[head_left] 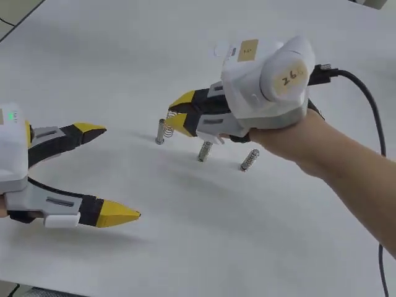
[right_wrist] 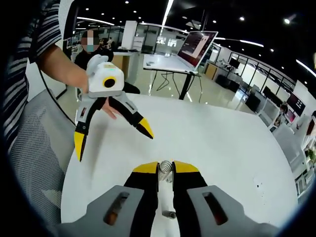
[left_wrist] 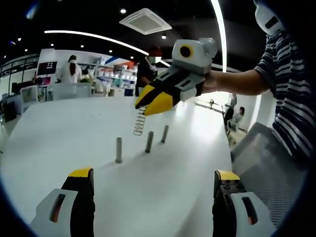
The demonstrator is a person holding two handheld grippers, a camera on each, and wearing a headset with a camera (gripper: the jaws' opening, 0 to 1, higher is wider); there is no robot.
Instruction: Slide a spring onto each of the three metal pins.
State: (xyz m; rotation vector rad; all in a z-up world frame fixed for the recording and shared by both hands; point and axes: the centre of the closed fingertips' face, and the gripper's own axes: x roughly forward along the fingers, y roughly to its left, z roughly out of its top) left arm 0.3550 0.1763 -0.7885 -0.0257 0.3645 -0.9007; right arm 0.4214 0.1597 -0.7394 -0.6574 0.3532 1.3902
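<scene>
The right gripper (head_left: 176, 116) is clenched on a spring (left_wrist: 139, 123), its yellow tips pinching the top coils while the rest of the spring hangs free below them. In the right gripper view the spring (right_wrist: 166, 169) sits squeezed between the two closed jaws.

It hangs over the white desk (head_left: 247, 241), just above and beside a bare pin (left_wrist: 118, 149) – the end one of a short row of three upright pins. The middle pin (left_wrist: 149, 141) and the far pin (left_wrist: 164, 134) each already wear a spring. In the head view the row runs from the bare pin (head_left: 161, 133) through the middle pin (head_left: 204, 150) to the far pin (head_left: 249, 159), which sits close under the hand (head_left: 291, 139) holding the right gripper.

The left gripper (head_left: 108, 172) is released – its jaws spread wide, holding nothing – and it hovers over the desk well apart from the pins, pointing towards them. The right gripper view shows it (right_wrist: 112, 139) with its jaws splayed above the desk edge.
</scene>
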